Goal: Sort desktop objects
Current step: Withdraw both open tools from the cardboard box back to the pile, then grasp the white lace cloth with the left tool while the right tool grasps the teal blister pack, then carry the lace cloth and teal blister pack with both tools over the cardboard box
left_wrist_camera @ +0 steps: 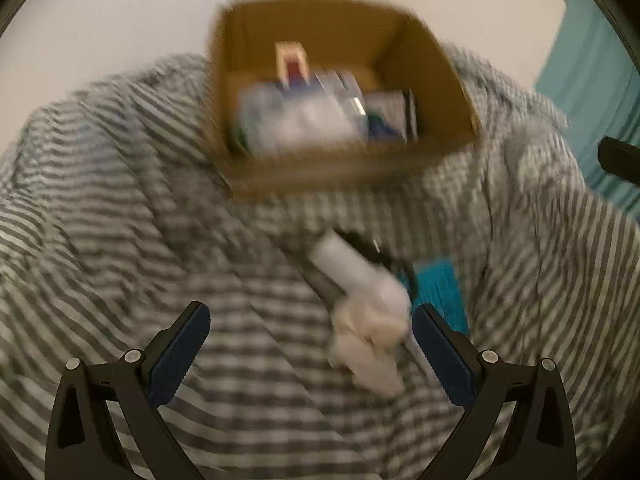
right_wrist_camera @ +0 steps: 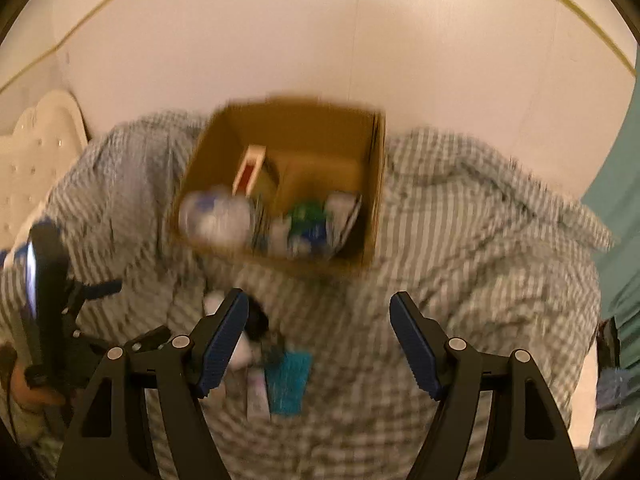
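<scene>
Both grippers, left (left_wrist_camera: 310,332) and right (right_wrist_camera: 318,320), stand with jaws apart, gripping nothing. Cardboard box (left_wrist_camera: 436,60) sits at the striped bedding's (left_wrist_camera: 120,200) far edge; white tube (left_wrist_camera: 340,264) and teal packet (right_wrist_camera: 290,382) lie nearer.

Open striped bedding (right_wrist_camera: 460,248) lies between the small clutter (right_wrist_camera: 276,364) and the cardboard box (right_wrist_camera: 372,184); the box is already crowded inside, its walls barring any sideways entry

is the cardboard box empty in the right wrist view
No, the cardboard box on the striped cloth already holds several items, among them a blurred plastic bottle near its front corner.
</scene>
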